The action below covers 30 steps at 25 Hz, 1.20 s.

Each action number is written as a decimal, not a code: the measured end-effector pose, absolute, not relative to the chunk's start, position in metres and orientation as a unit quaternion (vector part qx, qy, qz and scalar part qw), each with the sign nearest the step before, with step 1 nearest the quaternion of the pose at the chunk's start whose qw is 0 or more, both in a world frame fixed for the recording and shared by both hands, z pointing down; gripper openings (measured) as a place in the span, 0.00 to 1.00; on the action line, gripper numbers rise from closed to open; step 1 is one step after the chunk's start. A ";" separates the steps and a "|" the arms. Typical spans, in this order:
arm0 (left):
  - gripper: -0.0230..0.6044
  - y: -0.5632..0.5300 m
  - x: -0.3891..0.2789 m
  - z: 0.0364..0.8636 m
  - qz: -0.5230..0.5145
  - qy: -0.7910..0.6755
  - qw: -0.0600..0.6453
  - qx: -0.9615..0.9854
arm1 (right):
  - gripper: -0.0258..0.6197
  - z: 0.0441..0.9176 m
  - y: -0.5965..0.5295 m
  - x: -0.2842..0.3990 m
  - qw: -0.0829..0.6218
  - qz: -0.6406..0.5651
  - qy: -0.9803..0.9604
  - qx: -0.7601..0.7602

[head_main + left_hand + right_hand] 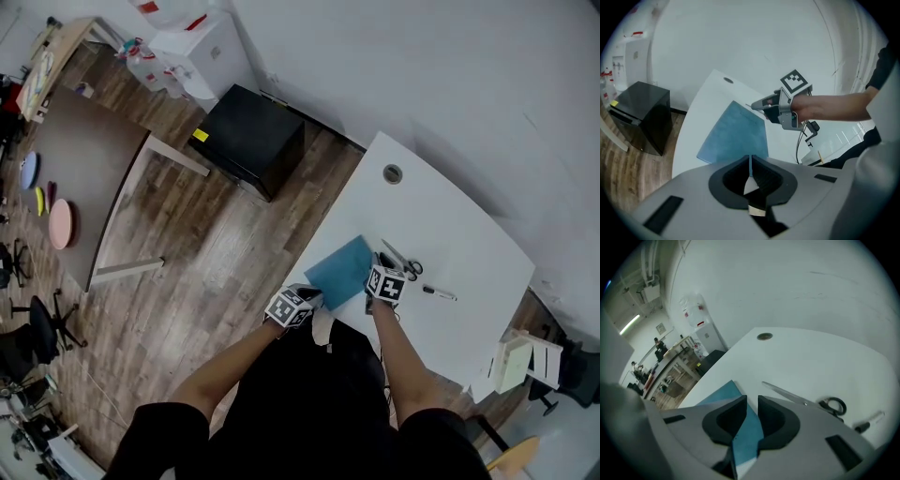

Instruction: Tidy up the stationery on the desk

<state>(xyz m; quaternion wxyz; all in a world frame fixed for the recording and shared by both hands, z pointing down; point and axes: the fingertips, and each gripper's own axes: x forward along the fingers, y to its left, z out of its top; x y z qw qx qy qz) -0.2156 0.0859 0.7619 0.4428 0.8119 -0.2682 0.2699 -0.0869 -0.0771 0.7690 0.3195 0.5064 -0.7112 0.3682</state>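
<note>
Thin, matte blue paper sheet (339, 270), on the smooth white desk (459, 225) beside steel scissors (403, 263), was pinched edgewise by the down-tilted left gripper (750, 161), while the right gripper (752, 409) was held slanted over its right side, jaws narrowly parted.

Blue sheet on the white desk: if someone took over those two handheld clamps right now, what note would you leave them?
Left gripper: shut on the near edge of the blue sheet.
Right gripper: jaws slightly apart around the sheet's other side; firm grip unclear.
Scissors and marker lie loose on the desk, right of the sheet in the head view.
Done: nothing visibly put away.
Left: sheet, scissors, marker.
</note>
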 end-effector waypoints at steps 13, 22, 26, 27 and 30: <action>0.08 0.014 -0.242 0.776 0.342 -0.268 0.367 0.823 | 0.23 0.783 0.031 -0.078 0.247 0.506 -0.655 0.504; 0.22 0.031 -0.239 0.787 0.359 -0.239 0.386 0.816 | 0.23 0.789 0.039 -0.077 0.223 0.524 -0.630 0.528; 0.22 0.039 -0.243 0.784 0.354 -0.242 0.378 0.821 | 0.23 0.789 0.038 -0.079 0.231 0.524 -0.626 0.529; 0.22 0.041 -0.244 0.784 0.353 -0.243 0.378 0.821 | 0.22 0.788 0.038 -0.082 0.233 0.524 -0.628 0.526; 0.22 0.045 -0.247 0.786 0.346 -0.252 0.384 0.818 | 0.22 0.787 0.034 -0.090 0.243 0.519 -0.631 0.523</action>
